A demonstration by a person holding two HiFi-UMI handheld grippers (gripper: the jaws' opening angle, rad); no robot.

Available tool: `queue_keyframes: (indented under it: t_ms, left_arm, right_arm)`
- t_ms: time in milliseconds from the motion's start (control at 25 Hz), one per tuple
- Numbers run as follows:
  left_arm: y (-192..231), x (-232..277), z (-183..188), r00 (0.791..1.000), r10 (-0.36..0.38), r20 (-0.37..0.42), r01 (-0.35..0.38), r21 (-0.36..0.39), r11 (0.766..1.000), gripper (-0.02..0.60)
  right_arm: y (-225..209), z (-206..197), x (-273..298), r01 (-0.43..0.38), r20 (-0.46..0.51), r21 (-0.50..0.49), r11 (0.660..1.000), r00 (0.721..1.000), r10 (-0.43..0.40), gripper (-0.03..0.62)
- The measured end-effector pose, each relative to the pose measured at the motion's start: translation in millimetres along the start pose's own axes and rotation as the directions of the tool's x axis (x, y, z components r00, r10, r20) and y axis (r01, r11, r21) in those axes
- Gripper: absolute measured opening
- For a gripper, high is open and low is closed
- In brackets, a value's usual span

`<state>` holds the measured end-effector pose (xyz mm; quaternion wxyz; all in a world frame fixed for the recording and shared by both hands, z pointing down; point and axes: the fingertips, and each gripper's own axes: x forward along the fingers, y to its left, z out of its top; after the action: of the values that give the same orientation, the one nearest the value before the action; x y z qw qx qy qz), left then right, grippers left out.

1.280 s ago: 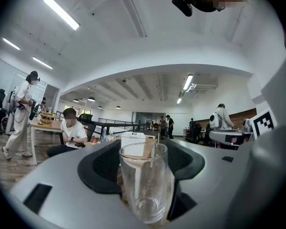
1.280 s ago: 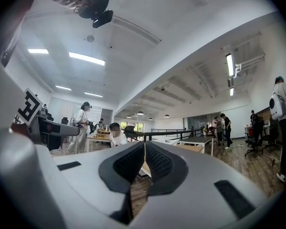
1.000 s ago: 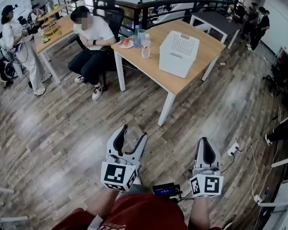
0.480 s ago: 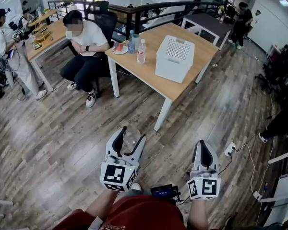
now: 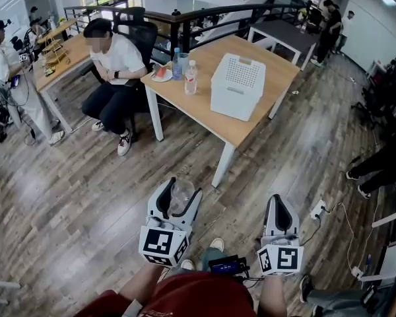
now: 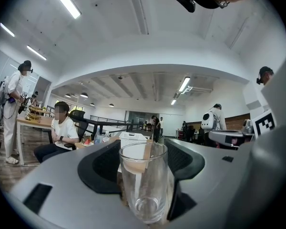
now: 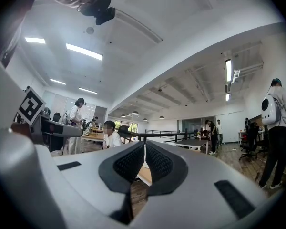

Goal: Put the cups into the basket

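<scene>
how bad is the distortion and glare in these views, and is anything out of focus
Head view: strong fisheye bends the floor planks and the table edges; light even, all sharp. Left gripper view: round image with black corners; the glass cup is close and sharp, the background warped through it; ceiling lights glare. Right gripper view: same black corners, ceiling lights blown out.
</scene>
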<state>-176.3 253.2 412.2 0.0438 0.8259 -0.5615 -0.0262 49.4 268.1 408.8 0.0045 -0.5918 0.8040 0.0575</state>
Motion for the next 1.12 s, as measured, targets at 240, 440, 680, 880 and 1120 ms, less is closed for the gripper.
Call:
queue_keyframes:
  t_ms: [240,440,680,880,1120]
  left_arm:
    - [-4.0,25.8,-1.3,1.0,0.001,-0.003,-0.001,0.001,1.0,0.29]
    - [-8.9,52.4,0.7,1.0,0.0,-0.002,0.0,0.005,1.0,0.29]
    - [-23.2,85.1,1.2,1.0,-0.03,0.0,0.03,0.001,1.0,0.29]
    - [-34.3,109.3,-2.4,0.999,-0.05,-0.004,0.05,-0.004,0.999,0.29]
    - [-50.7,139.1,-0.2,0.998,-0.055,-0.007,0.055,0.001,0.998,0.29]
  right_arm:
    - [-21.4,-6.6,16.7,0.004,-0.004,0.009,1.0,1.0,-0.003,0.012]
    - [-40.2,-11.0,34.8,-0.001,-0.007,0.016,1.0,1.0,0.001,0.012]
    - [-73.2,-18.0,52.1,0.02,-0.006,0.026,0.999,1.0,-0.02,0.012]
    - [-96.5,-25.6,61.4,0.034,-0.016,0.033,0.999,0.999,-0.034,0.012]
    - [-127.5,-31.4,72.9,0.042,-0.013,0.052,0.998,0.999,-0.041,0.012]
